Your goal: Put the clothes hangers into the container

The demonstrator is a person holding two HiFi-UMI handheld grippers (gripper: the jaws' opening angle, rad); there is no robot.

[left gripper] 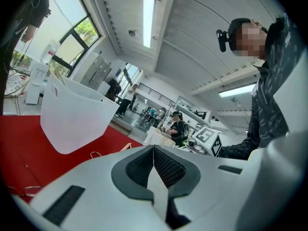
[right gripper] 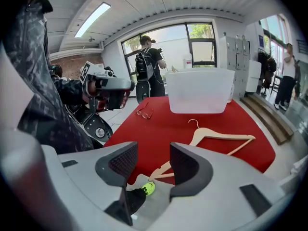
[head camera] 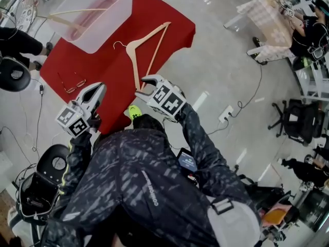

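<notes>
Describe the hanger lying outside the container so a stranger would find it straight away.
Look for the red cloth on the floor with a clear container at its far end. The wooden hanger lies flat on the cloth beside it; the other hanger is inside the container.

Wooden hangers: two, the hanger in the container (head camera: 77, 13) and the loose hanger (head camera: 132, 50) mid-cloth.
Container (head camera: 110, 32): one, far-left corner.
Glasses (head camera: 72, 85): one pair, left edge.
Red cloth (head camera: 103, 68): one.
Grippers: two, left gripper (head camera: 99, 88), right gripper (head camera: 145, 81).
</notes>
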